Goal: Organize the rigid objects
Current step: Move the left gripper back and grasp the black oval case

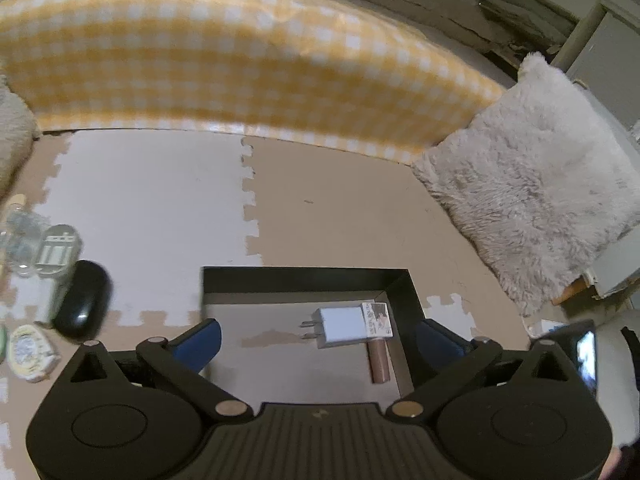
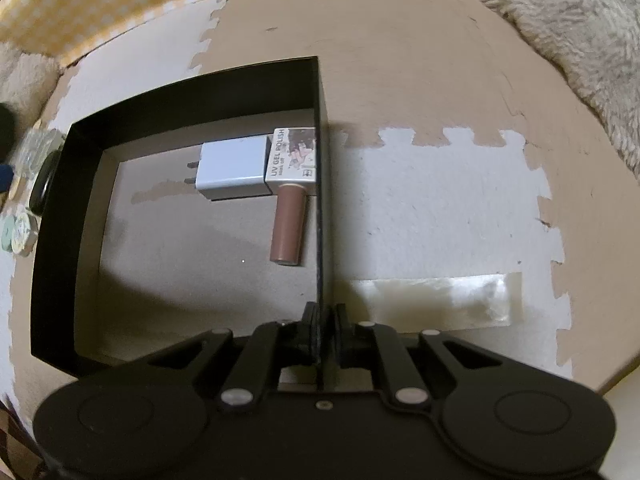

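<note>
Clamping the black open box's [image 2: 319, 200] wall, the right hand-held gripper [image 2: 324, 330] hides its near corner; the left hand-held gripper [image 1: 316, 344] gapes over one white plug-in charger [image 1: 342, 326], one brown-capped gel-polish bottle [image 1: 378, 336].

We take the black box [image 1: 308, 280] as our landmark. In the left wrist view its near wall is hidden behind the gripper body, and the brown tube [image 1: 379, 362] inside it runs under the small printed carton [image 1: 378, 318], whose print is too blurred for us to read. Left of the box, a clear item [image 1: 22, 236] and a green-rimmed round thing [image 1: 2, 344] are cut off by the picture's edge; the label on the oval tin [image 1: 30, 352] is too small to make out. In the right wrist view the box's near right corner is hidden behind the right gripper [image 2: 325, 330]
</note>
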Tool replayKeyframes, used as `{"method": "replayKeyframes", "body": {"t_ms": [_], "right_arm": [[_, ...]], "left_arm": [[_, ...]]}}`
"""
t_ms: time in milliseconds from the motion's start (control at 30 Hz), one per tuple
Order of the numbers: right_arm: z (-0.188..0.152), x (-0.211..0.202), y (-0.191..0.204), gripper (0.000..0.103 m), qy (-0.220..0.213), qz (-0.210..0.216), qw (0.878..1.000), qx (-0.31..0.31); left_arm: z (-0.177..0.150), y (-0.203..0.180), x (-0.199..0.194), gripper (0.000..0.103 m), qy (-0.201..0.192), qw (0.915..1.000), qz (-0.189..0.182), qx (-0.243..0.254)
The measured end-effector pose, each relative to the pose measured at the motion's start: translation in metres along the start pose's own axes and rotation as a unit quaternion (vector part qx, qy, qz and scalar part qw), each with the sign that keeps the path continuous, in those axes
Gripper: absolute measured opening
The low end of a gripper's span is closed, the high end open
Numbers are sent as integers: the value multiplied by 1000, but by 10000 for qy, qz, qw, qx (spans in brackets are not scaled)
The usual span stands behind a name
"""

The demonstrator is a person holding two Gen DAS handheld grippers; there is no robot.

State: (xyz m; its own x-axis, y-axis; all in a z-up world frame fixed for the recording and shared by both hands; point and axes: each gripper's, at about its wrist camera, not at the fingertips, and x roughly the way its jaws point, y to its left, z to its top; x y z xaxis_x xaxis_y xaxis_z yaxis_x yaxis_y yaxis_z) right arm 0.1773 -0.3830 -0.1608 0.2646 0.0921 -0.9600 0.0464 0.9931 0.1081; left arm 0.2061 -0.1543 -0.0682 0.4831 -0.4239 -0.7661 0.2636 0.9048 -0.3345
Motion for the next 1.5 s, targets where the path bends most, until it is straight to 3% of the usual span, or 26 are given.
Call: {"method": "replayKeyframes", "body": {"t_ms": [133, 333, 667, 967, 1167, 1267, 1300, 1400, 1500], "right_arm": [[4, 4, 7, 10, 86, -65, 9999, -128], [6, 8, 16, 11, 193, -188, 9993, -242], [15, 13, 28, 12, 438, -439, 9974, -359], [11, 8, 24, 12, 344, -414, 9979, -359], [6, 7, 23, 12, 213, -335, 9985, -383], [6, 6, 22, 12, 184, -292, 9987, -376], [3, 4, 21, 11, 165, -267, 9988, -377], [0, 2, 14, 11, 124, -150, 9994, -295], [0, 2, 11, 10, 112, -71, 9997, -210]], "left_arm": [[-1, 13, -29, 103, -105, 9998, 77, 170], [6, 40, -65, 103, -416, 9966, 487, 520], [24, 114, -94, 103, -480, 9915, 1146, 379], [26, 169, -79, 103, -414, 9874, 1523, -149], [14, 188, -48, 103, -126, 9851, 1717, -33], [11, 186, -38, 103, -109, 9874, 1575, 112], [11, 184, -34, 100, -107, 9888, 1483, 133], [14, 182, -18, 74, 59, 9931, 1174, -29], [16, 183, -3, 62, 148, 9944, 1017, -239]]}}
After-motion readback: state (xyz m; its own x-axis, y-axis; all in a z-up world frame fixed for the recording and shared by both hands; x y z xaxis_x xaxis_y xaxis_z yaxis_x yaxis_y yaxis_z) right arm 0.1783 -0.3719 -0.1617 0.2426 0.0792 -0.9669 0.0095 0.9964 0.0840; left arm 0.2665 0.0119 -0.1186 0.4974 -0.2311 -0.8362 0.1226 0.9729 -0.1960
